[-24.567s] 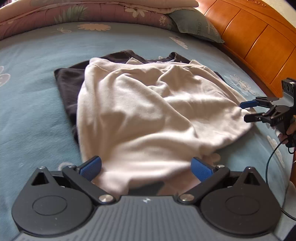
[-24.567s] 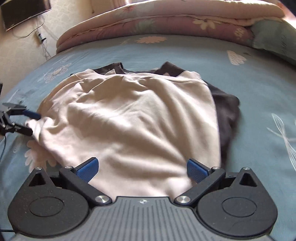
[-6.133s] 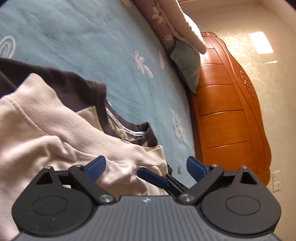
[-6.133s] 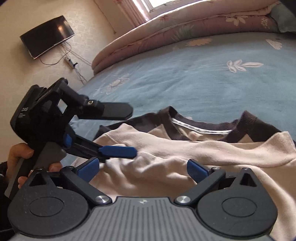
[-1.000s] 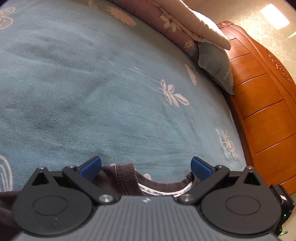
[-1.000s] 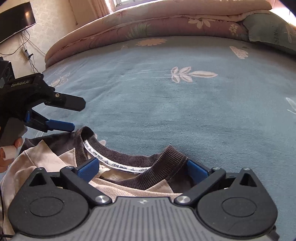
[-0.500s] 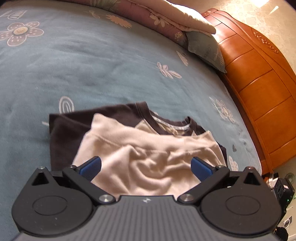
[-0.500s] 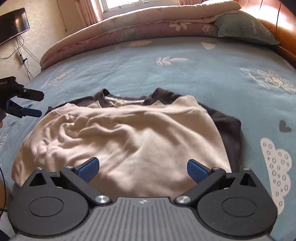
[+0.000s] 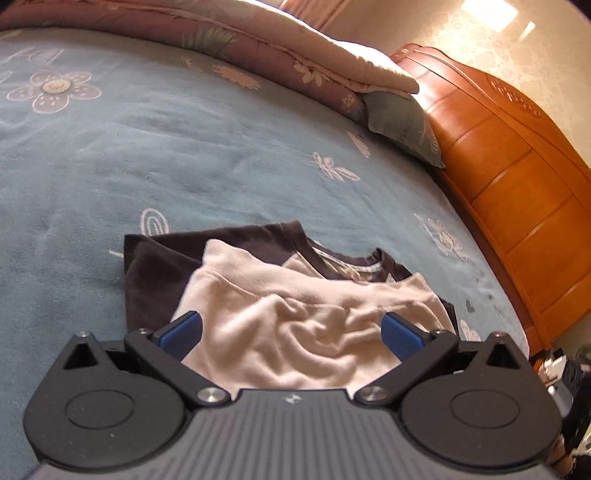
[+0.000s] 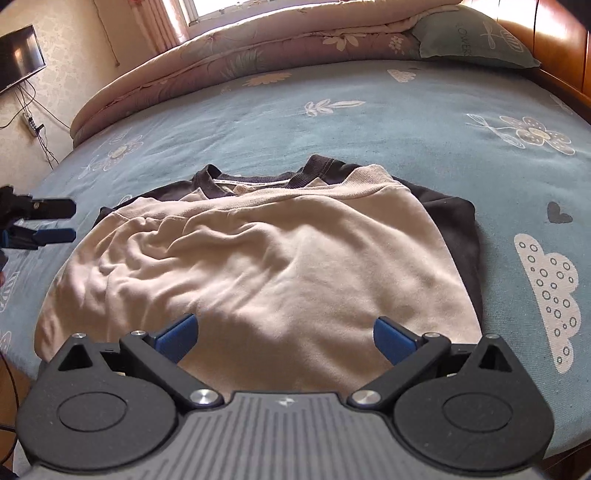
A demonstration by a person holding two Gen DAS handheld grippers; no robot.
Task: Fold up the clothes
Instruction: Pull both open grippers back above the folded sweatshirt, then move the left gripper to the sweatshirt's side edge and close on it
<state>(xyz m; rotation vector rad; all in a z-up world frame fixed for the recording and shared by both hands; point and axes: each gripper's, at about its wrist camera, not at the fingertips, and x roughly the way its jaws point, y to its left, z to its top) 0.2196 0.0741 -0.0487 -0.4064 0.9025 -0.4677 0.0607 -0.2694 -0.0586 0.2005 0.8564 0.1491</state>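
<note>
Light: we saw daylight entering from the curtained window (image 10: pixel 207 9), bright.
Glare: we noted shine on the polished orange wooden headboard (image 9: pixel 517 155).
Shadow: soft folds darkened the cream cotton shirt (image 10: pixel 258 266).
Distortion: fisheye curved our edges; slight blur.

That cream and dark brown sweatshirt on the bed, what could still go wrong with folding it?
The cream and dark brown sweatshirt lies rumpled, so another fold may trap creases. Its near edge sits by the edge of the blue flowered bedsheet; a tug could slide it off. Both hand-held grippers, left and right, are open, holding nothing.
</note>
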